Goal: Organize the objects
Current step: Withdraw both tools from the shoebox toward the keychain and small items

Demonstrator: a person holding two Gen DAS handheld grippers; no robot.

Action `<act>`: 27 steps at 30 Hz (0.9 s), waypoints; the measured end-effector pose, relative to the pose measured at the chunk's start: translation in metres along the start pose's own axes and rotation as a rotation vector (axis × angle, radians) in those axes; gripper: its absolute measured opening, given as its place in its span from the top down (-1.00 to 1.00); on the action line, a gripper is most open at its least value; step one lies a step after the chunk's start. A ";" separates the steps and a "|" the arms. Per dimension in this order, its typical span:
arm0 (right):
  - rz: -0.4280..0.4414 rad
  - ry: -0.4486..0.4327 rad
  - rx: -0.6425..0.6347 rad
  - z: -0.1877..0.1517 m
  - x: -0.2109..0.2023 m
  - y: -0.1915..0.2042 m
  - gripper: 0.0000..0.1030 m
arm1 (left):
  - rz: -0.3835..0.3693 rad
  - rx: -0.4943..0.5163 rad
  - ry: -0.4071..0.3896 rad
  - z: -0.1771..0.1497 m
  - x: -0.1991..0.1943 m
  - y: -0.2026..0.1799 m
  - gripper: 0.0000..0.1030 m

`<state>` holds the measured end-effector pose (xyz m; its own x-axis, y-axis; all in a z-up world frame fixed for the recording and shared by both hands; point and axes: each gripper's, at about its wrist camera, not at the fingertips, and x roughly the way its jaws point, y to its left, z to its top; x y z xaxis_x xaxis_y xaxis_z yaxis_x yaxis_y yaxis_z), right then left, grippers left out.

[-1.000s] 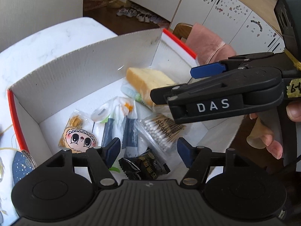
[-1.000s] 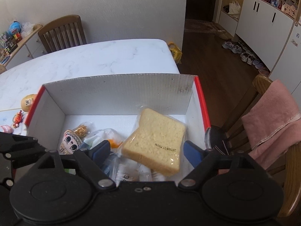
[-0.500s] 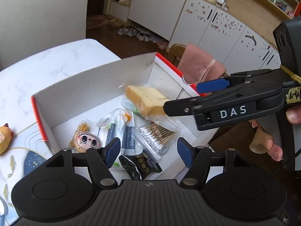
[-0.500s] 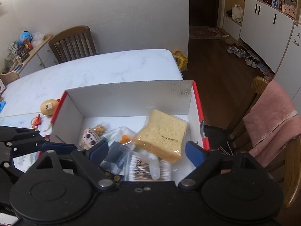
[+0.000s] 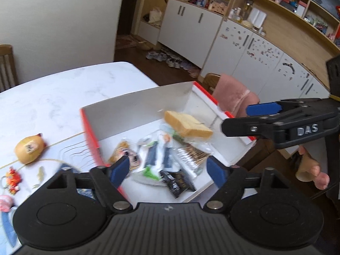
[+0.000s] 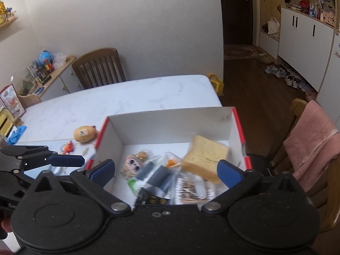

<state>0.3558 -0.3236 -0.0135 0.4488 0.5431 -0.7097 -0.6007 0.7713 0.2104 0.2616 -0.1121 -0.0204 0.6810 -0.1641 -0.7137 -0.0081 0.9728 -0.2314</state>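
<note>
Above the box (image 6: 170, 125) on the desk (image 6: 119, 104), where the bagged bread (image 6: 205, 157) is lying, both tongs (image 5: 167, 169) (image 6: 165, 173) are widening empty, risking snagging the leaning slice's wrapper.

— What colours does the box (image 6: 170, 125) have?
— White inside, red along its rims. The bench (image 6: 127, 97) is white, veined with grey.
— And the bread (image 6: 205, 157)?
— Pale yellow with a tan crust; the towel (image 6: 312, 136) on the chair is pink.
</note>
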 end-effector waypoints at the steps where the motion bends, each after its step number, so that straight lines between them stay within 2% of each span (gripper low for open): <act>1: 0.001 -0.009 -0.004 -0.002 -0.002 0.006 -0.99 | 0.008 -0.004 -0.006 -0.001 -0.005 0.004 -0.62; 9: 0.002 -0.051 -0.038 -0.012 -0.008 0.056 -0.99 | 0.014 -0.010 -0.060 -0.018 -0.048 0.041 -0.73; 14: 0.009 -0.044 -0.037 -0.020 -0.005 0.087 -0.99 | 0.034 -0.011 -0.083 -0.030 -0.073 0.066 -0.99; 20: 0.015 -0.027 -0.045 -0.028 0.001 0.125 -0.99 | 0.072 -0.025 -0.130 -0.046 -0.100 0.106 -0.99; 27: 0.009 -0.002 -0.095 -0.039 0.015 0.171 -0.99 | 0.162 -0.048 -0.129 -0.061 -0.115 0.160 -0.99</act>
<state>0.2342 -0.1962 -0.0142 0.4440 0.5509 -0.7067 -0.6649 0.7312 0.1522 0.1374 0.0528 -0.0161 0.7559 0.0186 -0.6544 -0.1574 0.9754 -0.1541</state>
